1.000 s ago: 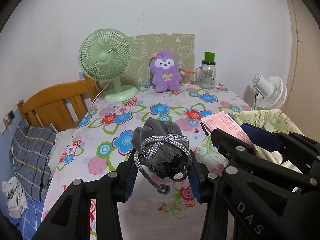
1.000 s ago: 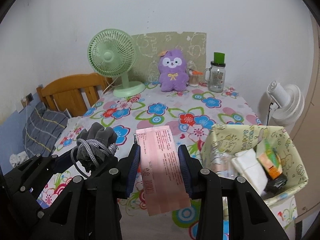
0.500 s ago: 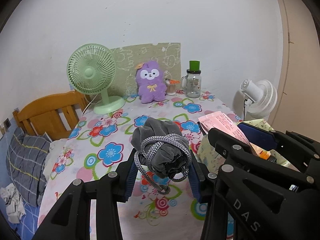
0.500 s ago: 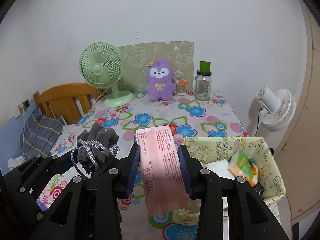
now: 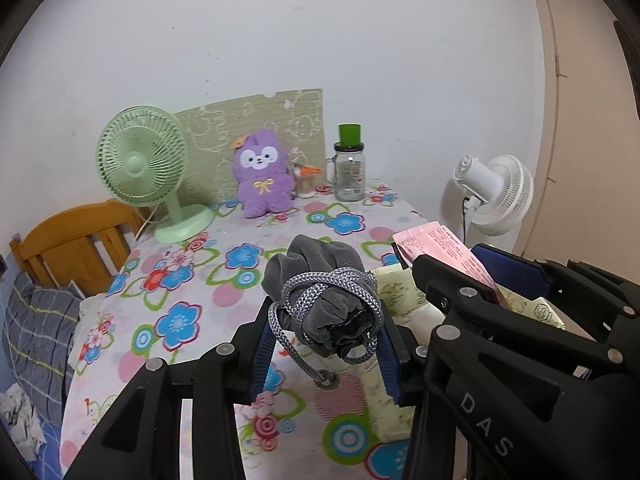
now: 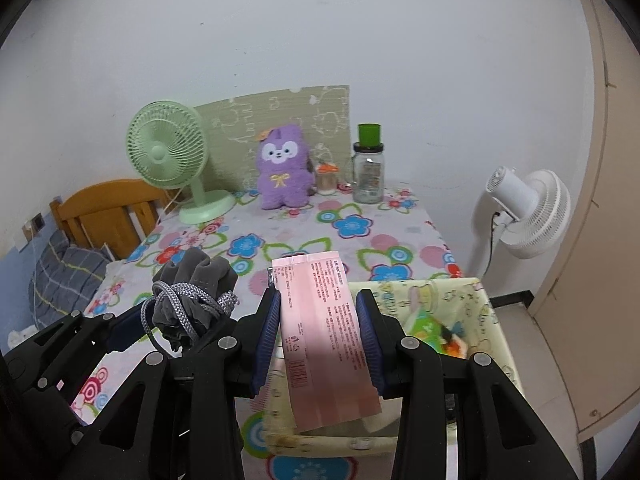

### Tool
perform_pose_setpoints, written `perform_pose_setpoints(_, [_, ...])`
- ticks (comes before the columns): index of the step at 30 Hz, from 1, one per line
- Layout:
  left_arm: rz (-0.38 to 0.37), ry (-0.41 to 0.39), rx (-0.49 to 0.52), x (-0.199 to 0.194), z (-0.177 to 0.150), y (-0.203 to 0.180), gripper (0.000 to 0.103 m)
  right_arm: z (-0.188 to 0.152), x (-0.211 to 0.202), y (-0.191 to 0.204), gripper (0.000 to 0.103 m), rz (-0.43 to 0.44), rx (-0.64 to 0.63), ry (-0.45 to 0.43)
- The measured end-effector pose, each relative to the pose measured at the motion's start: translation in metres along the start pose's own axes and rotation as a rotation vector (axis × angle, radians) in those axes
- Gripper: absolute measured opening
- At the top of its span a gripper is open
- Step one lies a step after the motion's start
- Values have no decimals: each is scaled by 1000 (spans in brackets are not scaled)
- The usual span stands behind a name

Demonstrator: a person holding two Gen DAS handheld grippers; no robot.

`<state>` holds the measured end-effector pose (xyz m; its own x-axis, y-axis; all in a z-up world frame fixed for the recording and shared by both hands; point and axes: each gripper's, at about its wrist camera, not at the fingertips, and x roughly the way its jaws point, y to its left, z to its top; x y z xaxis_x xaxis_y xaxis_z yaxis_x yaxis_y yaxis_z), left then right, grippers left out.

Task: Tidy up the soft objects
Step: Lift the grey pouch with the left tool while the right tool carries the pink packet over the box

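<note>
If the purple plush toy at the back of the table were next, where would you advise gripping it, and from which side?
Judging by its pose, grip the purple plush toy across its narrower upper body, coming from the front. It sits upright against the green board, with the green fan and a small jar close on either side.

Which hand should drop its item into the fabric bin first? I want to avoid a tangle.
Probably the right. Its tongs hold the pink packet directly over the fabric bin. The left tongs, holding the grey pouch, hang over the bin's left edge.
</note>
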<state>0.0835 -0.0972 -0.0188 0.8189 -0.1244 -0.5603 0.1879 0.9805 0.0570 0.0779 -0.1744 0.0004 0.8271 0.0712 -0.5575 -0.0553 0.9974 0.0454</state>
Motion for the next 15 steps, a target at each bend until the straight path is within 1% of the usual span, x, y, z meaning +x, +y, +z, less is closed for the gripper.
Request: perform_pose_setpoints(15, [-71, 43, 48, 31, 6, -52, 47, -4, 14, -57, 42, -57, 44, 41])
